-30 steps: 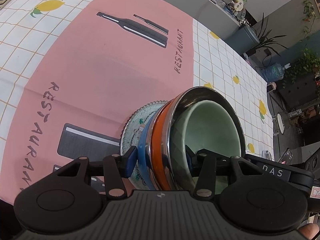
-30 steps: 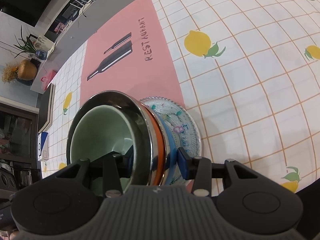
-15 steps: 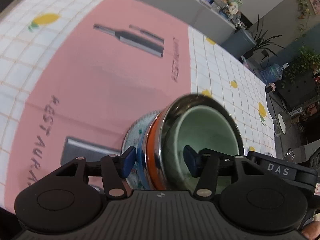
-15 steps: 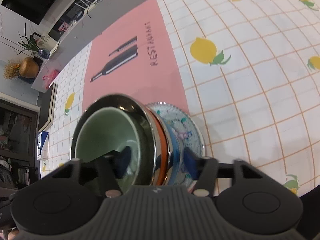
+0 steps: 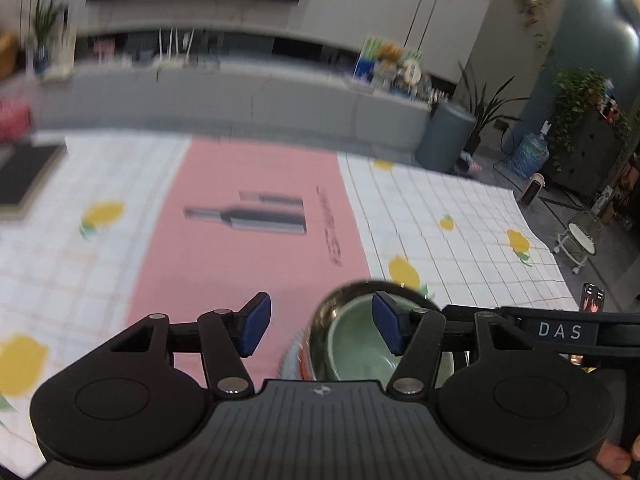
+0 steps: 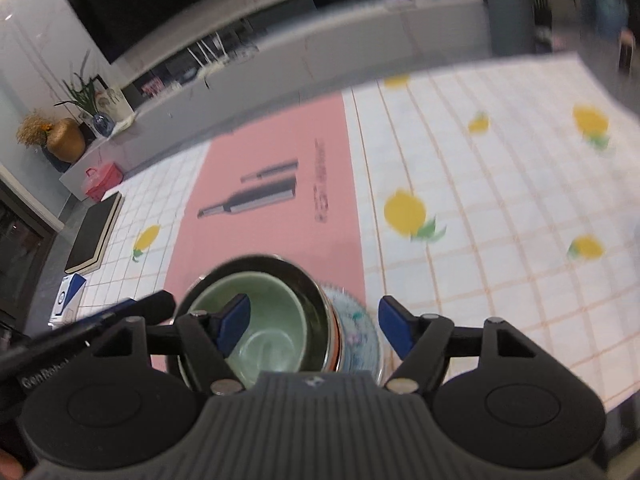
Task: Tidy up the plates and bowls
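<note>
Pale green ceramic showed at the heart of the stack: a green bowl (image 6: 260,328) nested in a steel bowl (image 6: 280,270), over an orange rim and a patterned glass plate (image 6: 360,328), all resting on the pink placemat (image 6: 272,220) of the table (image 6: 500,200) with its lemon-print cloth. In the right wrist view the stack sat at about 7 o'clock from the picture's centre, partly behind the right tongs (image 6: 314,322); in the left wrist view it lay at about 5 o'clock, under the left tongs (image 5: 320,326). Both pairs of tongs had just been opening. The right one stood wide, its blue pads either side of the stack's near rims but pressing on nothing; one blue pad of the left one showed in front of the green bowl, the other over bare placemat, and it too gripped nothing. The left view was blurred, so finer contact could not be read there. Judging by this, the stacking step looked finished and the release was in hand. The next move would seem to call for clearing the rims cleanly without nudging the nested bowls, then looking for any dish not yet gathered; none was in sight on the cloth.
</note>
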Demonstrator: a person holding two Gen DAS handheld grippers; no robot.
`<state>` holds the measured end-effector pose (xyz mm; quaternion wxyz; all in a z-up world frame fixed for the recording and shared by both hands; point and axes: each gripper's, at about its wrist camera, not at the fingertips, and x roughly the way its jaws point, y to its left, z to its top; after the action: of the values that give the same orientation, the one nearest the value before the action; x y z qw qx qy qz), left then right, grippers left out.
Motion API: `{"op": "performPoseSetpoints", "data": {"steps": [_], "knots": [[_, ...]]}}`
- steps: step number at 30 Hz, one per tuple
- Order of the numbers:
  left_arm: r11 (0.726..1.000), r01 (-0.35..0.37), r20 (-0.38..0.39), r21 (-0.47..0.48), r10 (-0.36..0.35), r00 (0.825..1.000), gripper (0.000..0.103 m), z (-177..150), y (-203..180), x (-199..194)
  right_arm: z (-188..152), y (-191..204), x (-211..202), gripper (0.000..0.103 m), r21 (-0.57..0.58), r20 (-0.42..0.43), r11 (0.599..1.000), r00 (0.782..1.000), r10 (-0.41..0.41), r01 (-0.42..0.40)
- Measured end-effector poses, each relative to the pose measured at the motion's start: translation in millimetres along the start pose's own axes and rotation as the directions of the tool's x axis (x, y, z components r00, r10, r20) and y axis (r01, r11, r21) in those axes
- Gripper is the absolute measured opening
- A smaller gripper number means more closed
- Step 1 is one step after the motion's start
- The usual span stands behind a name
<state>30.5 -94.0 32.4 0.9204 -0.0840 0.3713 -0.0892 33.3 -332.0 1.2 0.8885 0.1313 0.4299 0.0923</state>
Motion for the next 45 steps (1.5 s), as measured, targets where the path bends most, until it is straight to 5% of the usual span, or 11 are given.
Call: {"op": "performPoseSetpoints", "data": {"steps": [9, 21, 31, 45], "knots": [[0.984, -0.087, 0.192, 0.153, 0.057, 0.980, 0.068, -6, -19, -48, -19, 34, -47, 0.071, -0.165, 0.185, 0.984, 0.982, -0.040, 0.071], [0.969, -0.158, 0.261, 0.191, 0.105, 0.960, 0.068, -38, -24, -72, -66, 56, -71, 0.077, -0.264, 0.268, 0.956, 0.962, -0.051, 0.125], [0.966, -0.193, 0.186, 0.169, 0.161, 0.969, 0.072, -65, -11, -61, -103, 61, -68, 0.087, -0.242, 0.283, 0.957, 0.955, -0.088, 0.160], [0.959, -0.237, 0.068, 0.156, 0.229, 0.971, 0.074, -93, 8, -43, -124, 61, -40, 0.087, -0.252, 0.174, 0.951, 0.975, -0.138, 0.179]]}}
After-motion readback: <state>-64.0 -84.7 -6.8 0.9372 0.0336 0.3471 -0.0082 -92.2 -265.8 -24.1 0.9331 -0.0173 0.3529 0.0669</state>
